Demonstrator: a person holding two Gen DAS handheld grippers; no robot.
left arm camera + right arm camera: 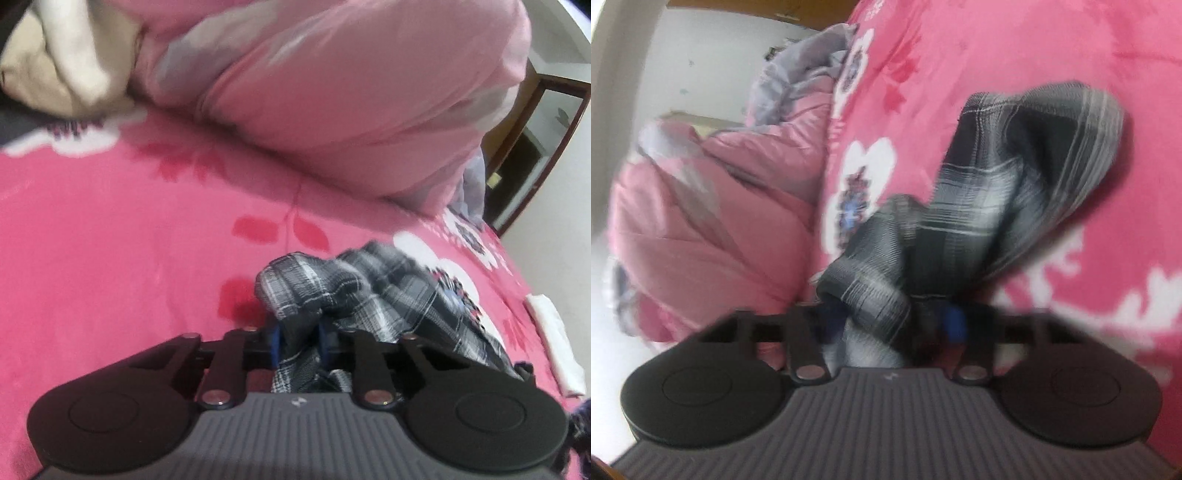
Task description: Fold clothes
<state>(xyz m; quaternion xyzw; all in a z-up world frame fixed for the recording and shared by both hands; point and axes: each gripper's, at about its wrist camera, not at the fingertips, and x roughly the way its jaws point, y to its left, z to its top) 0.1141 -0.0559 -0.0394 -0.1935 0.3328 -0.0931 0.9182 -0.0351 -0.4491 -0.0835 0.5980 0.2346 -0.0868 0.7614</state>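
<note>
Plaid garment (pixel 369 291) is bunching between my left gripper (pixel 298 341) and right gripper (pixel 897 321); both are pinching it above the bed (pixel 110 240) for spreading.

My left gripper (pixel 298 338) has a bunched part of the plaid garment (pixel 376 295) between its jaws, the rest trailing off to its right over the blanket (pixel 110 240). Behind it, a quilt (pixel 332 92) lies heaped on the blanket, with a pillow (pixel 55 66) to the quilt's left. My right gripper (pixel 897 325) pinches another bunch of the garment; the quilt lies to its left.
</note>
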